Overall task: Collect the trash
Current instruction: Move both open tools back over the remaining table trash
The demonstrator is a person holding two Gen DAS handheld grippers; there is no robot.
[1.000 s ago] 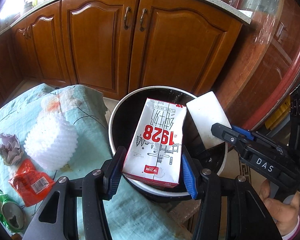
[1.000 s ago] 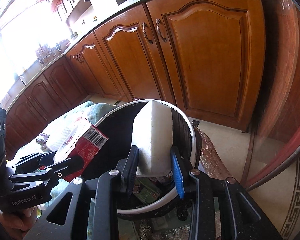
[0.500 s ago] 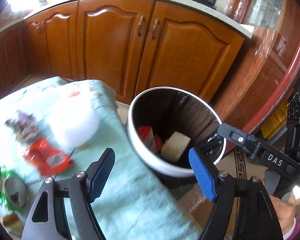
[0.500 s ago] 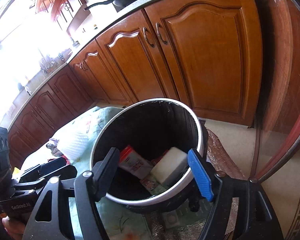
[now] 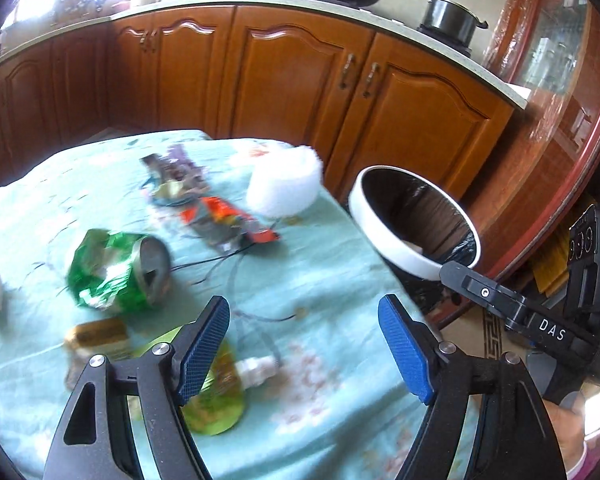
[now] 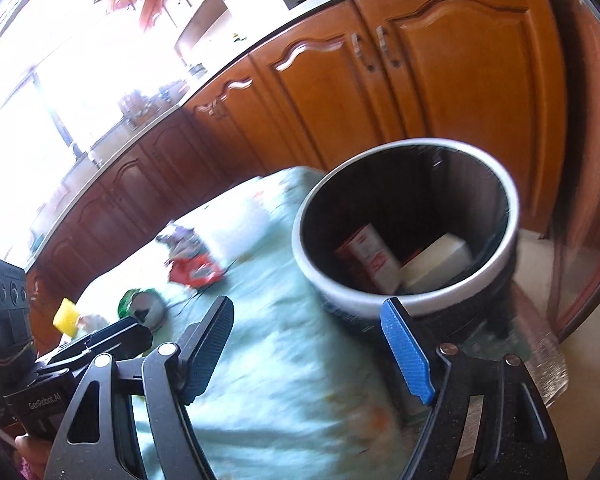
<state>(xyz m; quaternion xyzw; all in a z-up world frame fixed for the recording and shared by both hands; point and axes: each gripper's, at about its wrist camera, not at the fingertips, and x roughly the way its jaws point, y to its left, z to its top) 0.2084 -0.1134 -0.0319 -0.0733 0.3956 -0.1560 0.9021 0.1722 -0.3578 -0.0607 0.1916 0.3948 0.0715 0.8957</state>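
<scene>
Now, in the left wrist view, the left gripper (image 5: 304, 344) is hanging open and empty over the tablecloth (image 5: 320, 272), near the crushed green can (image 5: 118, 270); picking that looks next. In the right wrist view, the right gripper (image 6: 306, 354) is gaping empty beside the bin (image 6: 404, 236), where a carton (image 6: 366, 258) is lying.

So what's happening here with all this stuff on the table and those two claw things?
A person is clearing trash off a table into a bin, with a claw in each hand. A milk carton and a white block already lie in the bin. The left claw and right claw are both open and empty. A crushed green can, a red wrapper, white foam netting and a bottle wait on the table.
</scene>
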